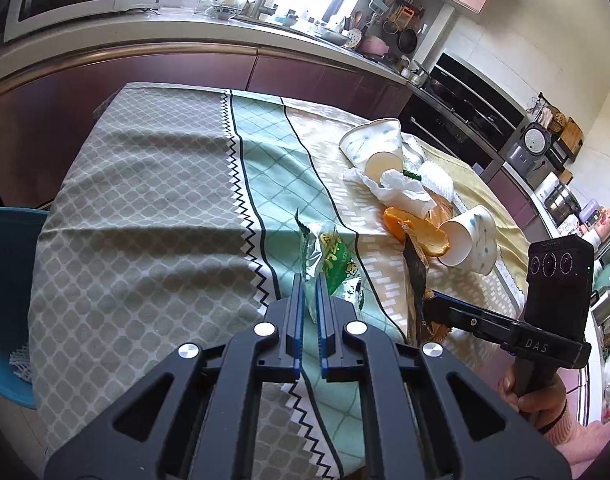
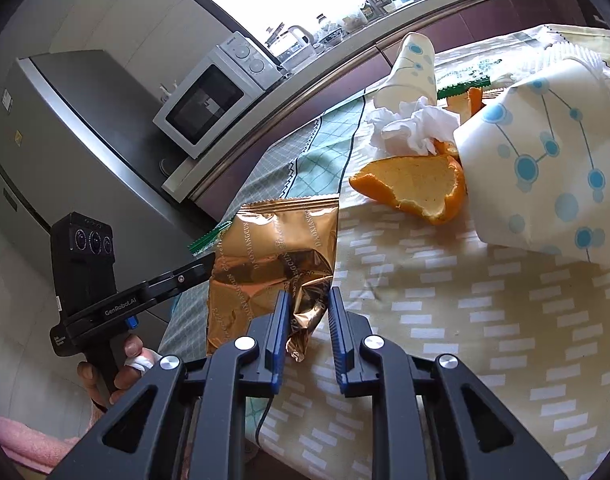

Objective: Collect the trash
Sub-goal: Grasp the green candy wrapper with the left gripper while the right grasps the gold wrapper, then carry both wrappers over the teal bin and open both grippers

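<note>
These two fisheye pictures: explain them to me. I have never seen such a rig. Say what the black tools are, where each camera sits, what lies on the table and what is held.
A person holds two hand grippers, each with its own camera looking along its fingers. The left gripper is shut on a clear green wrapper. The right gripper has a crumpled gold wrapper between its jaws. On the tablecloth lie orange peel, crumpled tissue and two tipped paper cups.
</note>
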### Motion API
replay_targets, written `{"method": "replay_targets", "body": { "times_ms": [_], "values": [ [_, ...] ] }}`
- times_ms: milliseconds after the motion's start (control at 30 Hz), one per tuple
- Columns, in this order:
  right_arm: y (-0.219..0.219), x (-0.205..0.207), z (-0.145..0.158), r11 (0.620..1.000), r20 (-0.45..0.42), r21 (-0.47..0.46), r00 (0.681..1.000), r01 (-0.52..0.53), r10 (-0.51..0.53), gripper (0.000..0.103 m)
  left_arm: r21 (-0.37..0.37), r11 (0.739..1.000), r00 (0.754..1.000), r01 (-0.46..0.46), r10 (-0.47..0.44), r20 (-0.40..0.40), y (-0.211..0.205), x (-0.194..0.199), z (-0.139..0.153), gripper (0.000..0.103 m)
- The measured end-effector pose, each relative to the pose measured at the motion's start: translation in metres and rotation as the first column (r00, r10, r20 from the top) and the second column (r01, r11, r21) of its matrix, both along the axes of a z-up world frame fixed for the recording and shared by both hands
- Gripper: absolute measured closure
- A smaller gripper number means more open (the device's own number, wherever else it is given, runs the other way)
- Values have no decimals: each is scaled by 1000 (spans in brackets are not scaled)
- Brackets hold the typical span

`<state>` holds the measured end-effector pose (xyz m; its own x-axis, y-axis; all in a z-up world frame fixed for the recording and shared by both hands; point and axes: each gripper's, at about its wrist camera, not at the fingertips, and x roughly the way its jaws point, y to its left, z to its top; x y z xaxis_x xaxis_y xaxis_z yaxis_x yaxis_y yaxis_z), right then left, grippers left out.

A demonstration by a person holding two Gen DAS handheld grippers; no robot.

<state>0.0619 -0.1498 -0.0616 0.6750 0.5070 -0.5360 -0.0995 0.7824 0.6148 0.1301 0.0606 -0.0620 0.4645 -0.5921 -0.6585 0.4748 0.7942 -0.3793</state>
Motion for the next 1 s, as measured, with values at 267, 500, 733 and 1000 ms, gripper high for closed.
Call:
{"method": "replay_targets", "body": {
  "times_ms": [267, 500, 733, 1000],
  "values": [
    [15, 7, 10, 998, 32, -19, 998, -55, 56, 85, -10, 998, 997, -64, 65, 51, 34, -10, 16, 97],
    [48, 26, 25, 988, 59, -50, 987, -148, 151, 85, -6, 990, 984, -142, 141, 112, 74, -21, 34, 97],
    [101, 55, 47, 954, 104, -123, 952, -274, 287, 85, -9, 958, 947, -286, 284, 148, 142, -25, 47, 97],
    [166, 96, 56, 904, 108, -174, 904, -392, 413, 85, 0, 900, 889, -436, 430, 155, 217, -24, 46, 97]
  ]
}}
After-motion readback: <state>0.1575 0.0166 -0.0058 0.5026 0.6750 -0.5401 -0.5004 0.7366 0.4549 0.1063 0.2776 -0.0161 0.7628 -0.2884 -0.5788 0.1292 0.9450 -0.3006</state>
